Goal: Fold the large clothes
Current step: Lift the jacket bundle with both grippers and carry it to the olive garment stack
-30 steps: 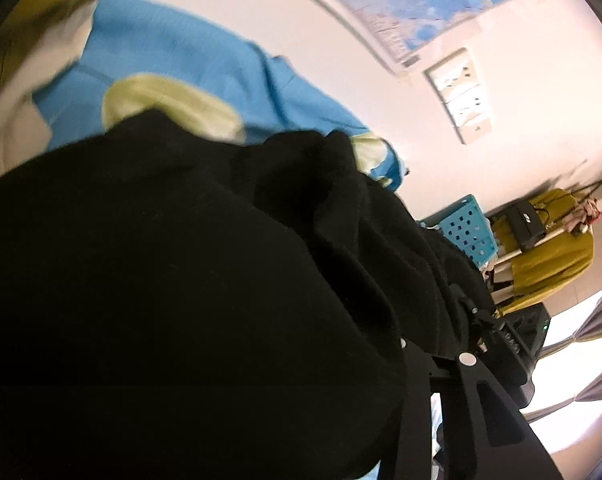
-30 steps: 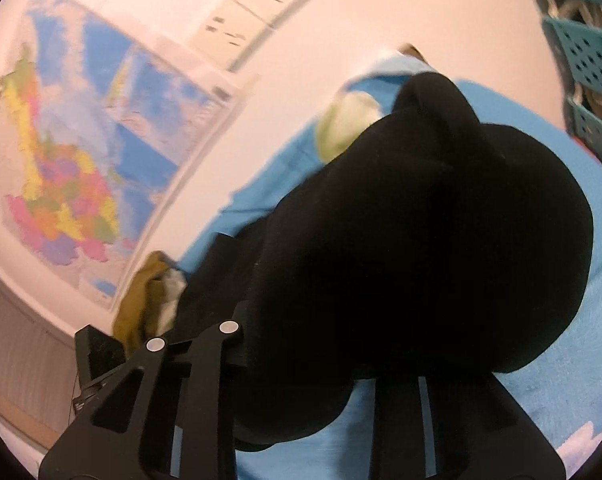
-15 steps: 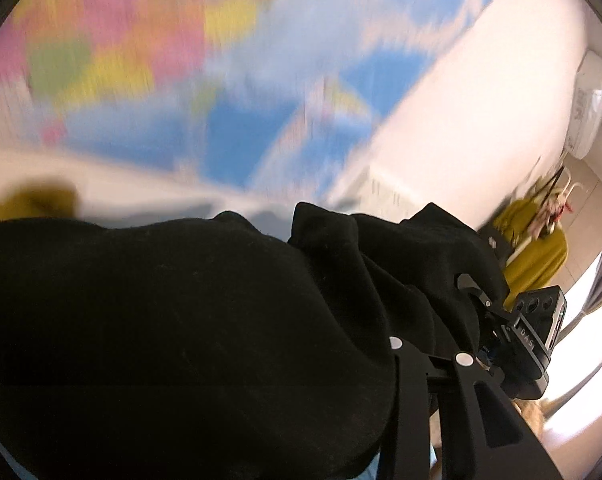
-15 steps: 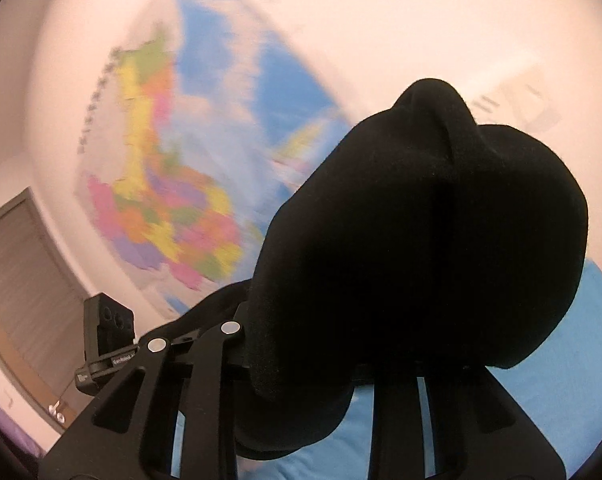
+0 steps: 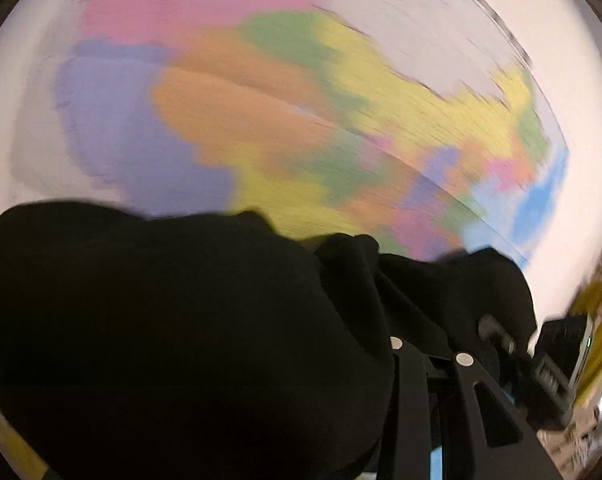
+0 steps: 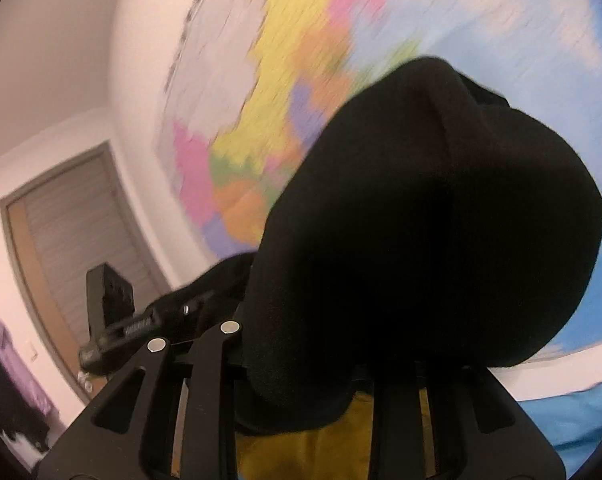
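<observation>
**Black garment held aloft, grip hidden under the cloth**

The left tongs (image 5: 381, 360) are pinching a thick bunch of the black garment (image 5: 173, 328), which is spilling over them and hiding the tips. The right tongs (image 6: 301, 360) are gripping another bunch of it, the cloth ballooning over the fingers. The garment is hanging in the air between both, in front of a wall map (image 5: 301, 120), with a blue bed (image 6: 573, 412) showing low in the right view.

Risks, as I judge them: each grip is sitting on a wad rather than a clean edge, so a layer may be slipping free during a swing. Both views are blurring, and cloth is blocking them, so laying the garment flat could go crooked. Yellow cloth (image 6: 321, 440) below might be getting caught underneath.
</observation>
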